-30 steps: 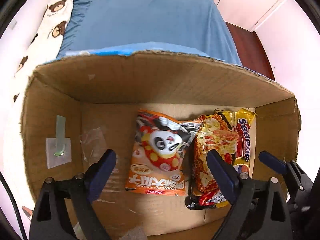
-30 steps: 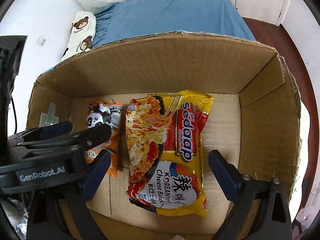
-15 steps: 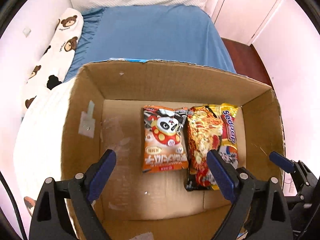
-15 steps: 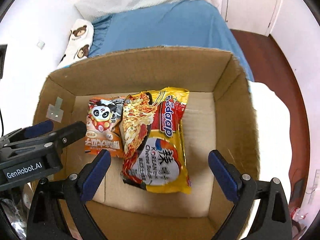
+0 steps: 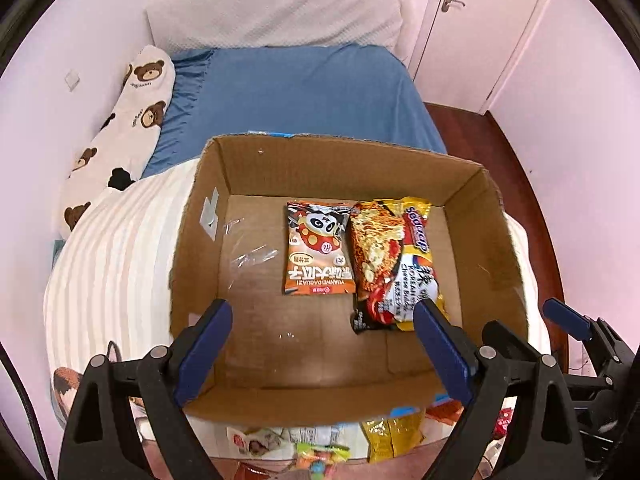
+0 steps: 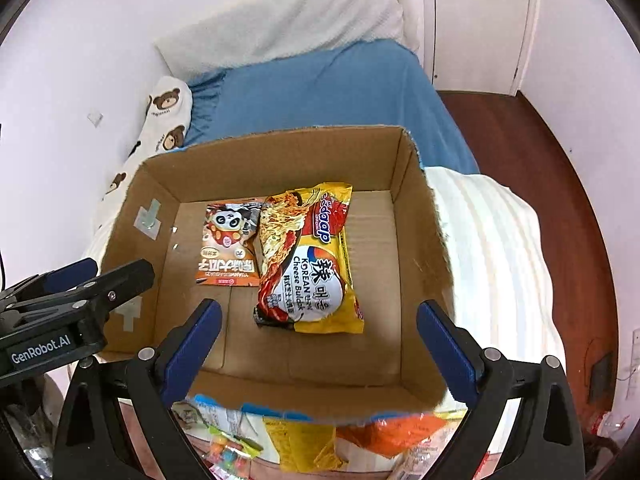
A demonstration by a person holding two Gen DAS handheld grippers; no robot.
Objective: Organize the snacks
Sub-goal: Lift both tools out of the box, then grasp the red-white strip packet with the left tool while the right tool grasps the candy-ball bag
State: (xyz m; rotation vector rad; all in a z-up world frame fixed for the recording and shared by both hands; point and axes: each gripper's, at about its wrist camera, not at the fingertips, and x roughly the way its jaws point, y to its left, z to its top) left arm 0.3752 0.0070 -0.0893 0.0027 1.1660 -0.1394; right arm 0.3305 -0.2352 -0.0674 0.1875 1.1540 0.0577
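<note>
An open cardboard box [image 5: 200, 240] [image 6: 420, 240] sits on a striped white cover on the bed. Inside lie an orange panda snack packet [image 5: 318, 248] [image 6: 228, 244] and, to its right and partly over it, a yellow Sedaap noodle packet [image 5: 394, 264] [image 6: 312, 264]. My left gripper [image 5: 322, 328] is open and empty, held above the box's near edge. My right gripper [image 6: 318, 324] is open and empty, also above the near edge. More loose snack packets [image 5: 384, 436] [image 6: 304, 440] lie below the box's front wall.
A blue bedsheet [image 5: 296, 96] and a white pillow [image 5: 276, 16] lie beyond the box. A bear-print cushion [image 5: 128, 120] runs along the left wall. Dark wood floor [image 6: 560, 168] and a white door [image 6: 476, 20] are at the right. The left gripper shows at the right view's left edge [image 6: 72, 296].
Both grippers have pulled up and back out of the box, so the whole box and bed now show. Both packets stay where they lay.
</note>
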